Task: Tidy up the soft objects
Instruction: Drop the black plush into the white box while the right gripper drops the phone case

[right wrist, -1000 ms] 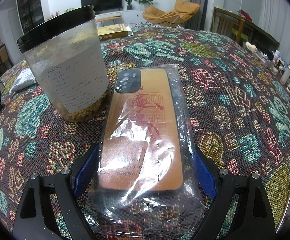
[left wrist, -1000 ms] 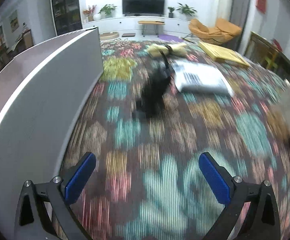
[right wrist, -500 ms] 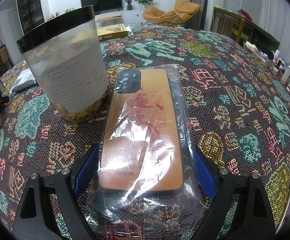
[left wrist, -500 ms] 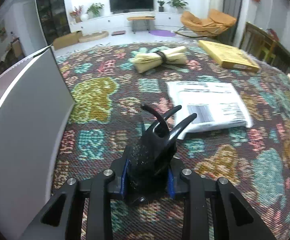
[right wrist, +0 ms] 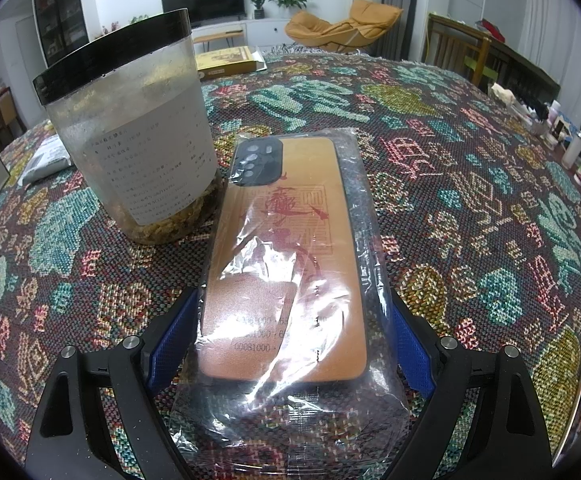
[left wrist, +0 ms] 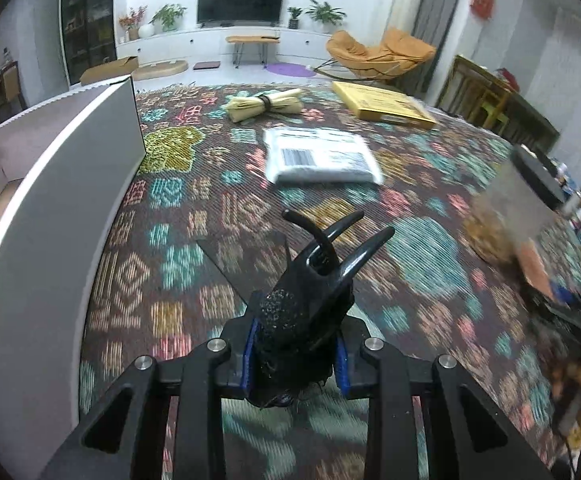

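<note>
My left gripper (left wrist: 295, 350) is shut on a black soft toy with curved horns (left wrist: 310, 280) and holds it above the patterned tablecloth. A white open box (left wrist: 54, 200) stands just left of it. My right gripper (right wrist: 290, 332) is open, with its blue pads either side of an orange phone case in a clear plastic bag (right wrist: 286, 264) that lies flat on the cloth. I cannot tell whether the pads touch the bag.
A clear jar with a black lid (right wrist: 138, 136) stands left of the phone case, also at the right of the left wrist view (left wrist: 510, 216). A white parcel (left wrist: 322, 156), a tied paper roll (left wrist: 266, 104) and a yellow box (left wrist: 382, 102) lie further back. Small bottles (right wrist: 574, 148) crowd the right edge.
My left gripper moved to the black toy, shut on it and lifted it off the cloth. The right gripper and phone case have not moved.
</note>
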